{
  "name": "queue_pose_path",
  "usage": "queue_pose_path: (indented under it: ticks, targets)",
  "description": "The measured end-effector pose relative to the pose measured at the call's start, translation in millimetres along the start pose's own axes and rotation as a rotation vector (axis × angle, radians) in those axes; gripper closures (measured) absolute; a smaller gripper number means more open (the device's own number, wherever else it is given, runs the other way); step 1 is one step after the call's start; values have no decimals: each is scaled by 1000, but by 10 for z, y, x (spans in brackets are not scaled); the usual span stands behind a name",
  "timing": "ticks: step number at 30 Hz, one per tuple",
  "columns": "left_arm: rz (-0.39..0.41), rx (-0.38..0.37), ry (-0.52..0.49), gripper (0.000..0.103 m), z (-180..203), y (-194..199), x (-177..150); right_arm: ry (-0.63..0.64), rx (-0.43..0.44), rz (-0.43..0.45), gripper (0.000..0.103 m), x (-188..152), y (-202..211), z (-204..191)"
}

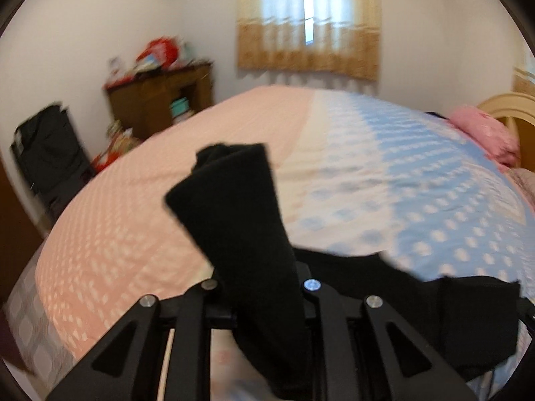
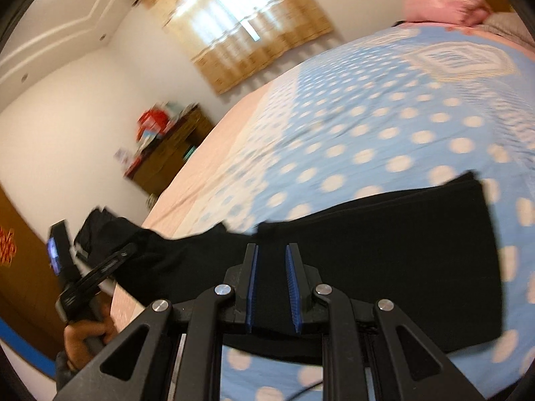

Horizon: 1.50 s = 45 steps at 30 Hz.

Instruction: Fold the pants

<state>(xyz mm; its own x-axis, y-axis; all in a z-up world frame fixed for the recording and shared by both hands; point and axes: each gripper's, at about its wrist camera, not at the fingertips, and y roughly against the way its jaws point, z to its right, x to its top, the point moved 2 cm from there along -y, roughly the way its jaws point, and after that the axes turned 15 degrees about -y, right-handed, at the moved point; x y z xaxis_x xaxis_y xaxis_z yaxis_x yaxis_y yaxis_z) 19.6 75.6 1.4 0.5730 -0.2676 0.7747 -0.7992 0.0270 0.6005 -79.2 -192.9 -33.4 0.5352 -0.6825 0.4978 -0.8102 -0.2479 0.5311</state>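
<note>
Left wrist view: the left tool (image 1: 264, 287) is clamped on a bunched fold of the black fabric pants (image 1: 234, 207), which stands up between its fingers and hides the pads. More of the same dark cloth trails off toward the lower right of the picture, lifted over the bed (image 1: 140, 200). The bed wears a quilted cover — peach with pale dots on one half, light blue with white dots (image 1: 434, 200) on the other. A pink pillow (image 1: 481, 133) lies at the far right corner of the bed, by a cream headboard. Beyond the far left corner stands a dark wooden cabinet (image 1: 157, 107) with red and white clutter on top, and a beige curtained window (image 1: 307, 23) is in the back wall.

Right wrist view (tilted and somewhat blurred): the right tool (image 2: 272, 284) has its blue ribbed pads (image 2: 252, 287) close together with a narrow gap between them; whether they pinch the cloth right beneath them I cannot tell. The black pants spread as a flat panel on the blue half near the bed's near edge, then stretch left to the other tool — held in a person's hand (image 2: 87, 337) past the bed's edge.
</note>
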Motion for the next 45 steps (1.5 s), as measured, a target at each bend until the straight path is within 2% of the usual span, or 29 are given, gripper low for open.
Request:
queue_pose_path:
  ticks: [4, 7, 11, 15, 17, 20, 25, 27, 29, 30, 32, 33, 35, 36, 37, 39, 41, 42, 43, 44, 45]
  targets:
    - [75, -73, -78, 85, 487, 255, 234, -57, -32, 62, 85, 180, 243, 277]
    - [120, -157, -147, 85, 956, 414, 336, -101, -53, 105, 85, 275, 459, 499]
    - [158, -245, -242, 85, 1456, 568, 304, -140, -84, 147, 85, 323, 688, 734]
    - [170, -328, -368, 86, 2053, 628, 117, -218, -129, 193, 85, 411, 885, 990]
    - [168, -358, -419, 86, 2273, 631, 14, -238, -119, 209, 85, 466, 960, 1048]
    - [159, -386, -498, 86, 2603, 596, -148, -234, -155, 248, 85, 535, 1070, 1122]
    - [154, -448, -560, 85, 2887, 592, -307, -278, -181, 264, 85, 591, 1200, 1325]
    - [116, -502, -603, 80, 2982, 545, -375, -286, -180, 262, 85, 616, 1266, 1368]
    - [56, -519, -649, 64, 3064, 519, -460, -250, -197, 259, 85, 637, 1373, 1335]
    - [29, -541, -680, 60, 3074, 512, -488, -223, -206, 254, 85, 648, 1415, 1305]
    - [38, -597, -712, 34, 3058, 598, -473, -146, -223, 240, 84, 651, 1544, 1199]
    - [63, -653, -742, 29, 3009, 704, -463, -97, -238, 223, 79, 636, 1607, 1130]
    - [143, -704, -778, 19, 2865, 906, -432, -36, -236, 187, 35, 588, 1686, 1029]
    - [166, -717, -785, 16, 2765, 974, -422, -23, -217, 180, 29, 554, 1730, 995]
    - [177, -733, -782, 11, 2626, 1024, -394, -19, -198, 184, 28, 507, 1773, 965]
    - [177, -747, -721, 7, 2235, 1053, -296, -3, -178, 168, 28, 435, 1779, 915]
    - [164, -725, -632, 7, 1874, 992, -186, 58, -182, 163, 30, 358, 1679, 790]
    - [161, -684, -575, 7, 1687, 925, -125, 88, -205, 160, 35, 326, 1609, 732]
    - [159, -618, -509, 6, 1455, 853, -66, 131, -241, 142, 50, 273, 1476, 653]
    - [155, -575, -472, 6, 1370, 787, -61, 154, -242, 119, 60, 231, 1363, 595]
    - [131, -504, -417, 6, 1197, 677, -30, 164, -219, 89, 62, 198, 1251, 546]
